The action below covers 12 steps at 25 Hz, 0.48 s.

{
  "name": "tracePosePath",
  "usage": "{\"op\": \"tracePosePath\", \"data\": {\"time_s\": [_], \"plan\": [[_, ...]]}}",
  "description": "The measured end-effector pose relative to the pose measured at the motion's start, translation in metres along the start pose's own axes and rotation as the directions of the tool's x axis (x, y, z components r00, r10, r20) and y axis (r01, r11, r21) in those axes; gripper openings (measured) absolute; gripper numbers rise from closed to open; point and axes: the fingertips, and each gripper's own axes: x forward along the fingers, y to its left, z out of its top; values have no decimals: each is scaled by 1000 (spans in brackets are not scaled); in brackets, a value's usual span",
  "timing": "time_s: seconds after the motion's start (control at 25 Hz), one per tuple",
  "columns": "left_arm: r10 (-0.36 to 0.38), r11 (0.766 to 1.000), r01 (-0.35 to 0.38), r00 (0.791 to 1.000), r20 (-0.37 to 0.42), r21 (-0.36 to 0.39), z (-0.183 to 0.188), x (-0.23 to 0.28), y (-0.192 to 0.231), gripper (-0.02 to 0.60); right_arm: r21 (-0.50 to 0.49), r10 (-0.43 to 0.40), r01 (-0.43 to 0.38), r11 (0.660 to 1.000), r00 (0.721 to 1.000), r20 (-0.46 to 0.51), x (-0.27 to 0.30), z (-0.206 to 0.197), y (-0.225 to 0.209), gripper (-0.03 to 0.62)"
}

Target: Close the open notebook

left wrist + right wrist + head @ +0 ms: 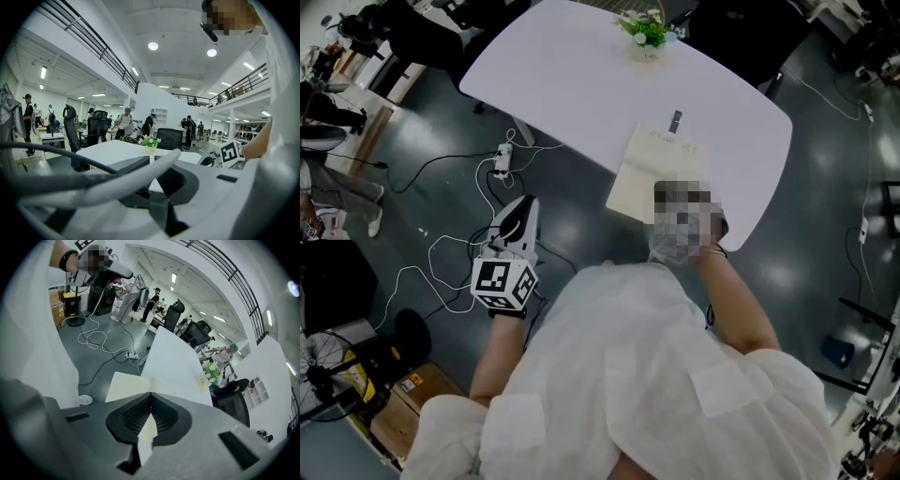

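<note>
The open notebook (pixel 642 173) lies with cream pages at the near edge of the white table (pixel 581 75). In the right gripper view its page (pixel 125 385) spreads left of the jaws. My right gripper (pixel 150 395) is shut, with the edge of a cream page pinched between its tips. A blurred patch hides that gripper in the head view. My left gripper (pixel 525 208) hangs over the floor left of the table, away from the notebook, its jaws together and empty. The left gripper (pixel 151 160) faces the table (pixel 117 151) across its top.
A small potted plant (pixel 645 33) stands at the table's far edge, and a small grey object (pixel 676 121) lies just beyond the notebook. A power strip (pixel 502 161) and loose cables lie on the floor. Office chairs (pixel 93 129) and several people stand beyond the table.
</note>
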Motion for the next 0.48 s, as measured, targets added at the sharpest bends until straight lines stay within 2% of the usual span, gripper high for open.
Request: {"op": "tracePosePath", "data": {"time_s": [0.24,0.48], "plan": [[-12,1000,12,1000,-8,7,-3,0,-3,31,14,6,-6,1000,1000,6,7,1,13,10],[-11,1000,11,1000,-15,8,-6,-4,1,31,18,48,-48,999,998,-29,20,-5,36,48]]}}
